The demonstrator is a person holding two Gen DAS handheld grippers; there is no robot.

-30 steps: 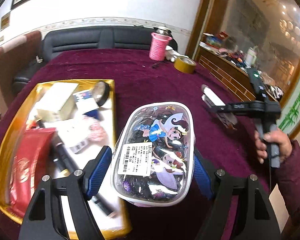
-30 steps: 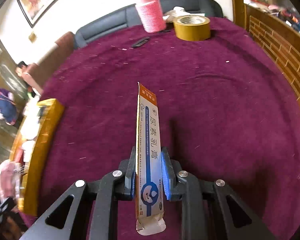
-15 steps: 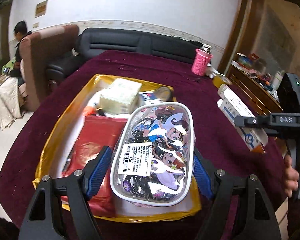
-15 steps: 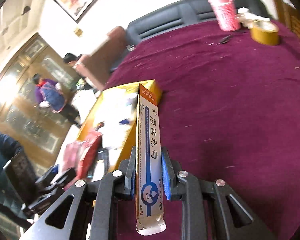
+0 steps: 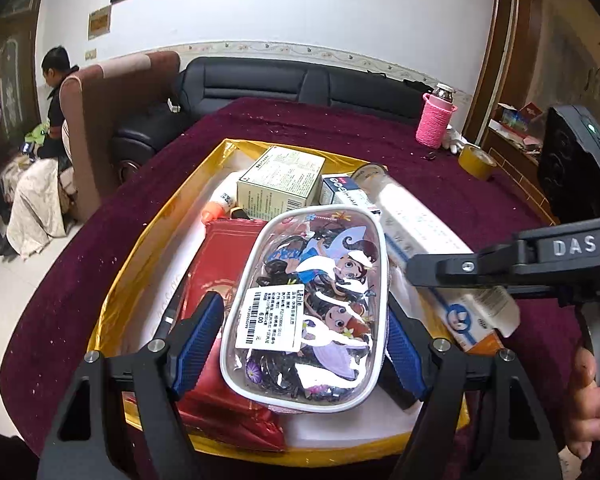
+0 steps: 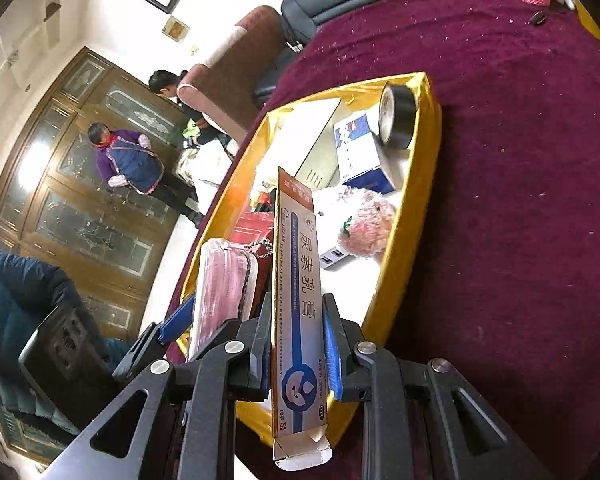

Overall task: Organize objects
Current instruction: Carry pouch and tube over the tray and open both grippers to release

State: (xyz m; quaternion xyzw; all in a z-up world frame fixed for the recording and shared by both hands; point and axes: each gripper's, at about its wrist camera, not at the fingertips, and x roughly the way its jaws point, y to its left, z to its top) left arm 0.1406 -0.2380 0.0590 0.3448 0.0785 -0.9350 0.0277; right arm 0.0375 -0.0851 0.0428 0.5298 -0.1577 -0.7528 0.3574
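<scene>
My left gripper (image 5: 300, 336) is shut on a clear cartoon-print pouch (image 5: 308, 312) full of dark hair ties, held above the near end of the gold tray (image 5: 140, 248). My right gripper (image 6: 296, 344) is shut on a long orange, white and blue ointment box (image 6: 300, 280), held over the tray's near right side (image 6: 404, 248). The box (image 5: 428, 248) and the right gripper also show at the right of the left wrist view. The pouch (image 6: 224, 288) shows edge-on in the right wrist view, left of the box.
The tray holds a red packet (image 5: 224, 280), a green-white carton (image 5: 280, 178), a blue-white box (image 6: 360, 152), a black tape roll (image 6: 398, 116), a pink fluffy item (image 6: 368, 224) and a pen (image 5: 168, 316). A pink bottle (image 5: 436, 122) and brown tape roll (image 5: 476, 160) stand on the maroon table. People stand at left.
Both grippers have swung left from the bare tablecloth to above the gold tray, each still holding its object. The ointment box is now close beside the pouch.
</scene>
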